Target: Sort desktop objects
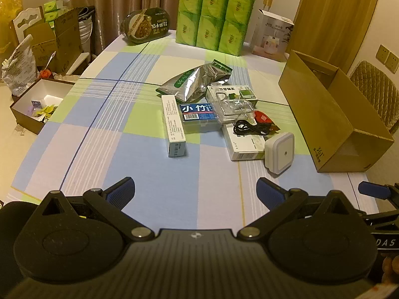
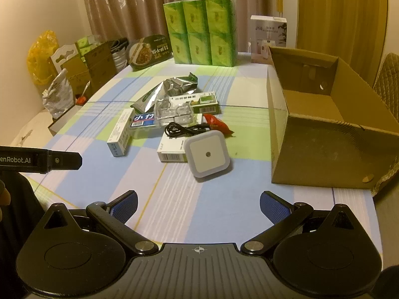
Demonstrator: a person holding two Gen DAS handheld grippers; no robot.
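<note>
The white square night light (image 2: 209, 155) sits nearest of the whole pile, leaning against the end of a flat white carton (image 2: 172, 149), just left of the open cardboard box (image 2: 324, 134) lying on its side at the right of the checked tablecloth (image 2: 174, 199). Nothing looks sorted yet, so my read is this is the opening pick, and the night light is the sensible first candidate for the right gripper (image 2: 198, 205), which hovers low at the near table edge with its blue pads spread wide and nothing between them. To do it well, I'd come in square to the flat sides, close on the body rather than a corner, since that smooth plastic could twist out. Behind it a black cable (image 2: 183, 128) coils loosely over a red packet (image 2: 217, 123); keep the fingers clear of that loop or it may drag along. Further back lie a blue-labelled case (image 1: 198, 114), a long white box (image 1: 173, 127) and a silver foil pouch (image 1: 194, 82). The left gripper (image 1: 195, 190) waits open too, empty, well placed to steady the carton.
</note>
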